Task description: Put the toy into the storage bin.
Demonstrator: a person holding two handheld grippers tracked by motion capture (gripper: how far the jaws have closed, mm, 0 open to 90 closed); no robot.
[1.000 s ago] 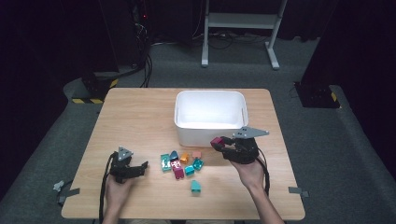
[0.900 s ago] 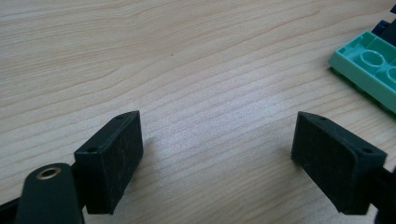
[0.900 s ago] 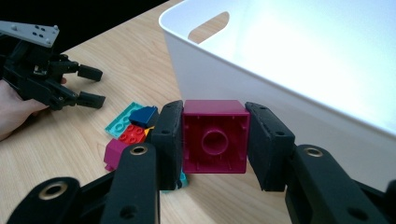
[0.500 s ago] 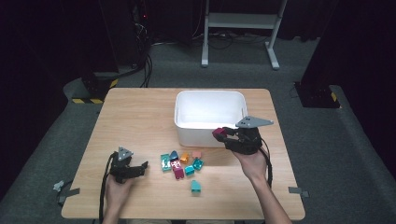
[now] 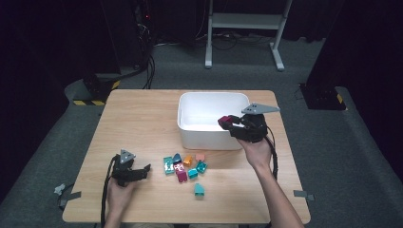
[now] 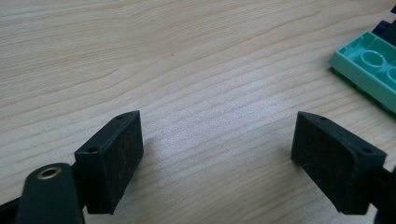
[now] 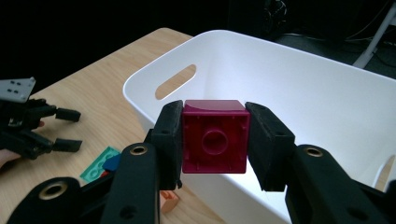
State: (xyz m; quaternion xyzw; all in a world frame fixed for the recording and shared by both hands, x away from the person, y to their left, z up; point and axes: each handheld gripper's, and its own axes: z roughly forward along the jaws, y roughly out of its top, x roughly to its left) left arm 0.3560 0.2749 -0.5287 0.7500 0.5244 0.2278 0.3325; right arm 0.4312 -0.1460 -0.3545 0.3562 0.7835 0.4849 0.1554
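We see the right gripper [image 7: 214, 140] pinching a maroon block [image 7: 215, 136] over the white bin's [image 5: 209, 135] near rim, while the left gripper [image 6: 217, 161] rests spread on the desk [image 5: 138, 123].

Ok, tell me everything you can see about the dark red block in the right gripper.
The dark red block is a square plastic toy brick with a glossy look, its hollow underside with one round tube facing the right gripper's camera. The right gripper clamps it on two opposite sides, holding it in the air above the near wall of the white bin.
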